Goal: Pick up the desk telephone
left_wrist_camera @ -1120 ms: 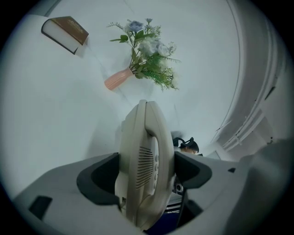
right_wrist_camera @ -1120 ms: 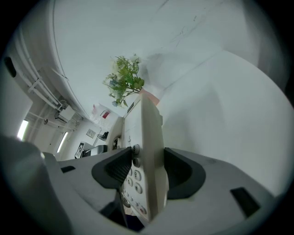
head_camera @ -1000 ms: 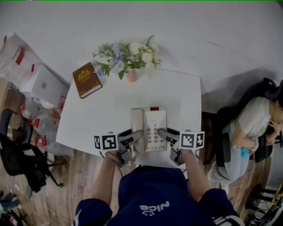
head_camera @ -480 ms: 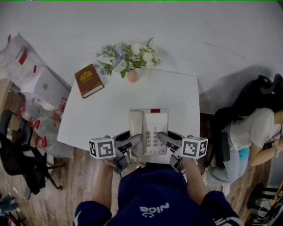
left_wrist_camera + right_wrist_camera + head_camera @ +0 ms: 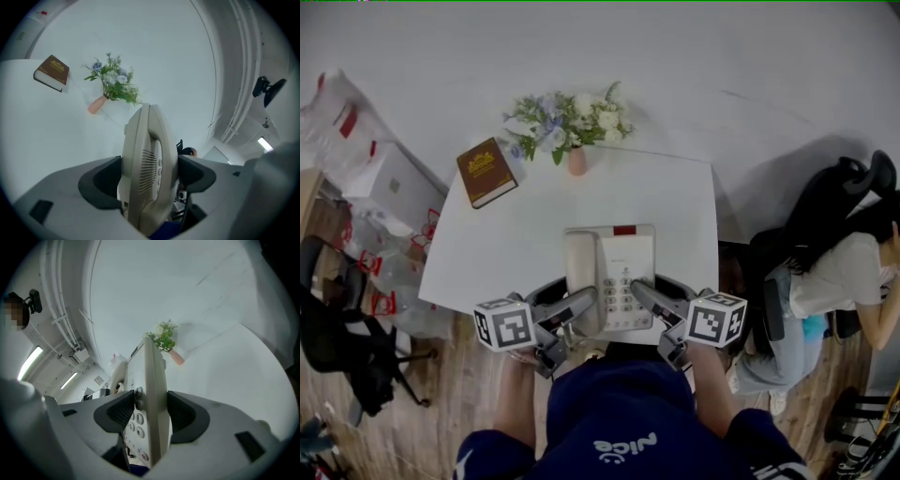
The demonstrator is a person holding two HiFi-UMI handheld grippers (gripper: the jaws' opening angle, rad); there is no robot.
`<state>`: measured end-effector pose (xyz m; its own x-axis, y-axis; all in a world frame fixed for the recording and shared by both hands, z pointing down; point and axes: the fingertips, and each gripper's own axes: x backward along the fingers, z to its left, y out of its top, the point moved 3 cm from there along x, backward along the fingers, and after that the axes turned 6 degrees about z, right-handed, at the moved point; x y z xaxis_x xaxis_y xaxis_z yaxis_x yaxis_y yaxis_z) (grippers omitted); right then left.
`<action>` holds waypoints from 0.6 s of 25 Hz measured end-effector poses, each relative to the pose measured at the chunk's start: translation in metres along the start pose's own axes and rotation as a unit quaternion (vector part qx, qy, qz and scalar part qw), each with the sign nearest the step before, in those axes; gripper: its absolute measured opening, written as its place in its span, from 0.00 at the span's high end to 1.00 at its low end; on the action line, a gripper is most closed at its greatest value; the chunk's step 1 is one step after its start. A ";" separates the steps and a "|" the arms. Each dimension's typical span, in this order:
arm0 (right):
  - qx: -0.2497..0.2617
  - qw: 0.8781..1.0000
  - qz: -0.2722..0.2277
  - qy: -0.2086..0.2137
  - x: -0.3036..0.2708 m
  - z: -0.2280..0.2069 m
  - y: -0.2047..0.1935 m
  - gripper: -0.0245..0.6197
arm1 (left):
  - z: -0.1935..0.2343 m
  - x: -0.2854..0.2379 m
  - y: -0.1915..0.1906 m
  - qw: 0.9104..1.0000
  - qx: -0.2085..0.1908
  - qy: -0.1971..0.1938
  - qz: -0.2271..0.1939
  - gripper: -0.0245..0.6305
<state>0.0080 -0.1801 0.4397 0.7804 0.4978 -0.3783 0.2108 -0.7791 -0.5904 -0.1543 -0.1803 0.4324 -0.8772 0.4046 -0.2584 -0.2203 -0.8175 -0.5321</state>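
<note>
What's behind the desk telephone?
Beyond the telephone, a vase of flowers stands at the table's far edge, with a brown book to its left. Whatever lies directly under the telephone is covered.

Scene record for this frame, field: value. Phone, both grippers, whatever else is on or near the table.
task thing: desk telephone, face up, handset on its cradle
left gripper: shut on the desk telephone's left side
right gripper: shut on the desk telephone's right side
table: white; telephone at its near edge
clear of the table: cannot tell
book: brown, lying flat at the far left corner
vase of flowers: upright at the far edge
bystander: person seated right of the table
</note>
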 end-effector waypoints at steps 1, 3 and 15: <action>0.004 1.000 -0.004 0.002 0.003 0.004 0.002 0.59 | -0.005 0.002 0.001 1.000 -0.004 0.000 -0.003 0.38; 0.013 1.000 -0.011 0.005 0.007 0.011 0.006 0.59 | -0.014 0.005 0.005 1.000 -0.013 -0.003 -0.010 0.38; 0.062 0.996 -0.056 0.027 0.033 0.045 0.030 0.59 | -0.061 0.017 0.024 0.997 -0.066 -0.012 -0.039 0.38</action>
<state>0.0140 -0.1694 0.3777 0.7875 0.5552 -0.2675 0.2271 -0.6649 -0.7116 -0.1478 -0.1679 0.3660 -0.8695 0.4543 -0.1938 -0.2317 -0.7217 -0.6523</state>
